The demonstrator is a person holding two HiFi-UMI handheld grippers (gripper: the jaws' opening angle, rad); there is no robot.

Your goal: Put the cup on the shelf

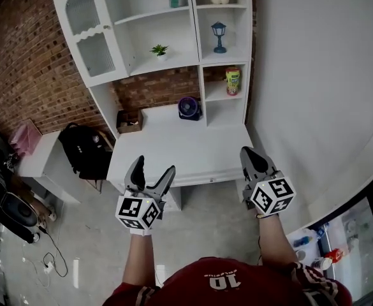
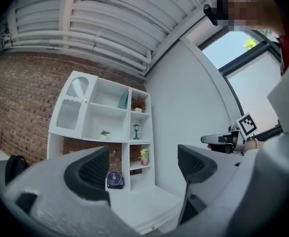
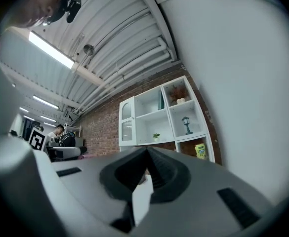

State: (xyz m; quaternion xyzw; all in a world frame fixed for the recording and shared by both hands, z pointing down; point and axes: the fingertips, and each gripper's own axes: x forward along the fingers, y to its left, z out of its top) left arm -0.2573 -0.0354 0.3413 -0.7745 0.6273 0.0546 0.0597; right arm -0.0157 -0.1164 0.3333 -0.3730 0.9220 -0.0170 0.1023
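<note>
Head view: shelf (image 1: 173, 62) top off-frame.

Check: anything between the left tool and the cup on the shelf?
Nothing visible. The cup stands in a right-hand shelf compartment; only desk top lies between it and the open left tool. The fan sits aside.

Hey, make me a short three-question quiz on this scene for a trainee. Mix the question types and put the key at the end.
1. True or false: the right tongs are shut and empty.
2. Fill in: the left tongs are ____.
3. Where is the cup? A in the right tongs, B in a compartment of the shelf, C in the left tongs.
Key: 1 true; 2 open; 3 B.
</note>
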